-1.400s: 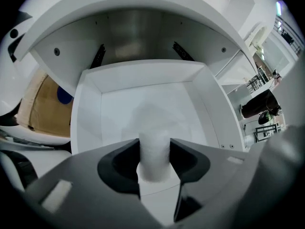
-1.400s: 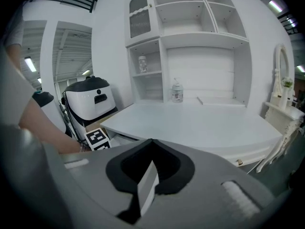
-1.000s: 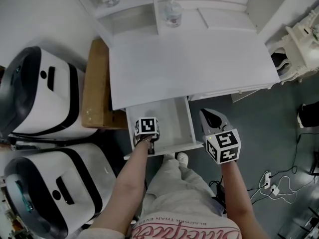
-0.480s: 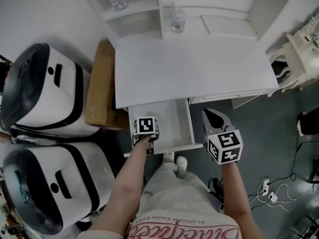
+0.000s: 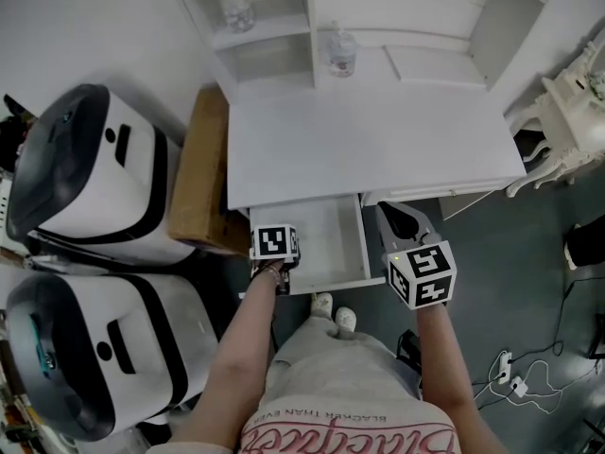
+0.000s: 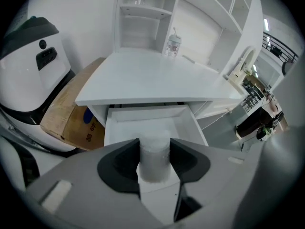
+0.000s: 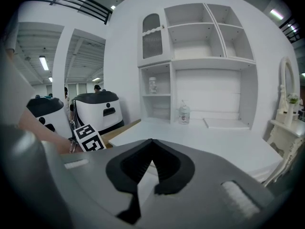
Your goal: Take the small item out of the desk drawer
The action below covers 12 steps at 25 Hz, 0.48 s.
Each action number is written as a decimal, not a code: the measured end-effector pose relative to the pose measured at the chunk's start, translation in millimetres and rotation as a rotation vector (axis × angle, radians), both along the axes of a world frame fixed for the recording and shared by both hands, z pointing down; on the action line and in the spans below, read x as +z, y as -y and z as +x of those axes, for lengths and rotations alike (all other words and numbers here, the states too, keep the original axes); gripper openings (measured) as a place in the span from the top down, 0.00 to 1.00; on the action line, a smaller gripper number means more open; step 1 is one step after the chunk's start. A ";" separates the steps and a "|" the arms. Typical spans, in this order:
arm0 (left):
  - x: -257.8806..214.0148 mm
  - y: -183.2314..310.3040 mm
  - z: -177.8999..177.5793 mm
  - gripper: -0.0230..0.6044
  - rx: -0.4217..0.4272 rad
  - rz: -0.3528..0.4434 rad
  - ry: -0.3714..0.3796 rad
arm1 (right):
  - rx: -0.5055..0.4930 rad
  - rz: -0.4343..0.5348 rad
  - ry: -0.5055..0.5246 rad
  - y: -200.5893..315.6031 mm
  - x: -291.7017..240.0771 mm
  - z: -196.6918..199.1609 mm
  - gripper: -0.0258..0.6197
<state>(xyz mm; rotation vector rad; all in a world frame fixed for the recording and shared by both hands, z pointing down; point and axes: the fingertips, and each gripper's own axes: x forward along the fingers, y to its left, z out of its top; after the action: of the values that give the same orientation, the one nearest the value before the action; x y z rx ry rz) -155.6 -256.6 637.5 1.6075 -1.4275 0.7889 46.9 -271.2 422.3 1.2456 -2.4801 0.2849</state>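
The left gripper (image 6: 153, 146) has its jaws partly closed on the small item (image 6: 153, 165), a pale cylinder, over the open drawer (image 6: 188, 120), apparently to take it out; the right gripper (image 7: 151, 144) is closed, empty

- Clear plastic pump bottle (image 5: 342, 53): upright at the foot of the white shelf unit with open compartments (image 5: 397, 8), well ahead of the left fingers (image 6: 116, 163) and the right fingers (image 5: 402, 223).
- Second clear bottle (image 5: 236, 9): upright in a compartment on the unit's left side, further ahead of the left fingers than the pump bottle.
- Brown cardboard box with blue print on its side (image 5: 198, 173): near the left fingers, on their left.
- Two rounded white machines with black bands (image 5: 95, 173) (image 5: 95, 348): side by side beyond the box, well left of the left fingers.
- White carved ornate furniture piece (image 5: 567, 121): well to the right of the right fingers.
- Thin cables with a white plug (image 5: 510, 367): on the grey floor (image 5: 510, 253), to the right of the right fingers and behind them.
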 end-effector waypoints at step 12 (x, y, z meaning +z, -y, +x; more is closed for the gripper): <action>-61.2 19.6 -5.7 0.66 -0.028 0.160 -0.022 | -0.018 0.074 0.014 5.4 -31.8 -2.9 0.96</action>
<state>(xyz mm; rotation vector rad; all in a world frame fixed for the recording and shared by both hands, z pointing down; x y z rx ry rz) -161.2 -276.2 576.3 1.7069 -1.5269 0.6529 44.0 -276.6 390.5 1.2536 -2.5337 0.2000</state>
